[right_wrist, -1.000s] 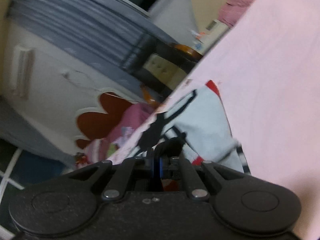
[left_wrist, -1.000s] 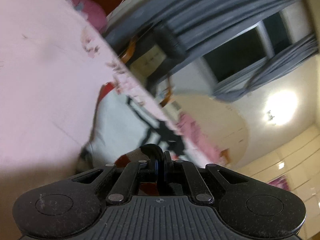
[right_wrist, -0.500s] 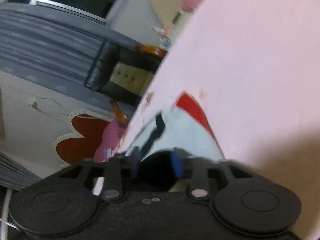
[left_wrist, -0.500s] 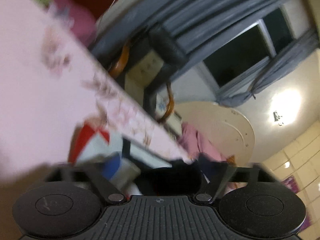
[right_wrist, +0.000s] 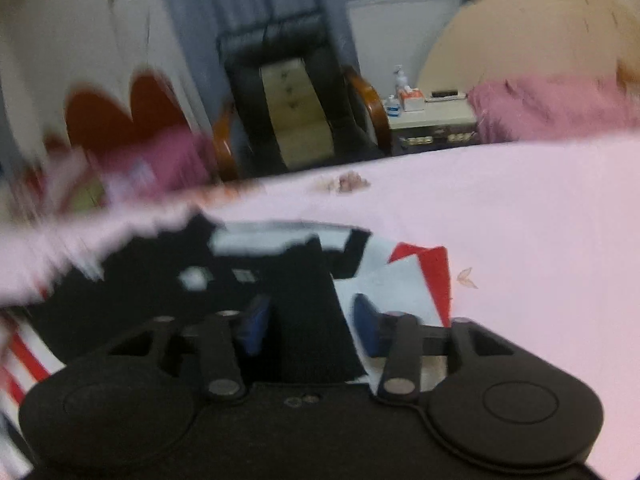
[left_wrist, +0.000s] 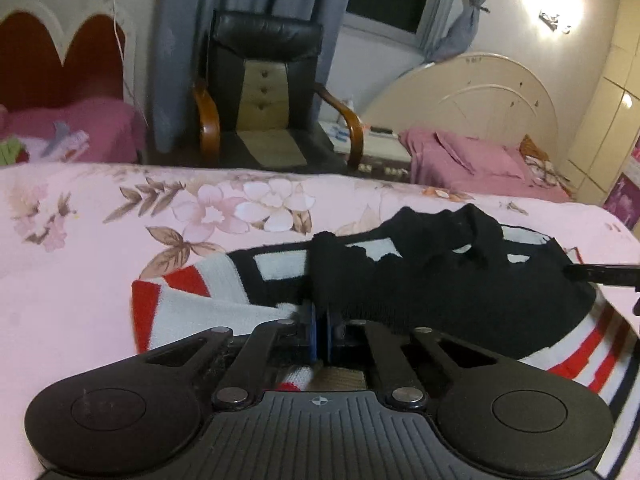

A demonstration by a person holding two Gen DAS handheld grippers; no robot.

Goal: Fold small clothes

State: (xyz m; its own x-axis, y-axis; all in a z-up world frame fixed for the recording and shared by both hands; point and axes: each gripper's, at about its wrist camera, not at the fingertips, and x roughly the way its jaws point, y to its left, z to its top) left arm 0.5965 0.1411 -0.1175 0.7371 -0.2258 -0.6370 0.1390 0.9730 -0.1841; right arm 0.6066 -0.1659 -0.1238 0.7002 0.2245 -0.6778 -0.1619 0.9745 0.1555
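A small knitted garment (left_wrist: 420, 280), black with white patches and red-and-white striped edges, lies on the pink floral bedspread (left_wrist: 100, 240). My left gripper (left_wrist: 319, 320) is shut on a black fold of it at the garment's near edge. In the right wrist view the same garment (right_wrist: 280, 264) lies under my right gripper (right_wrist: 312, 328), whose blue pads (right_wrist: 366, 328) stand apart on either side of a black strip of the cloth. That view is blurred. A dark tip of the right gripper shows at the left view's right edge (left_wrist: 600, 274).
A black office chair with wooden arms (left_wrist: 264, 92) stands beyond the bed's far edge. A second bed with pink bedding (left_wrist: 480, 160) is at the back right, a nightstand (right_wrist: 432, 120) beside it. A red headboard (left_wrist: 60, 64) is at the back left.
Both grippers have swung from a tilted pose to level and come down over the bed. The black part of the garment now lies folded over. The right gripper has opened.
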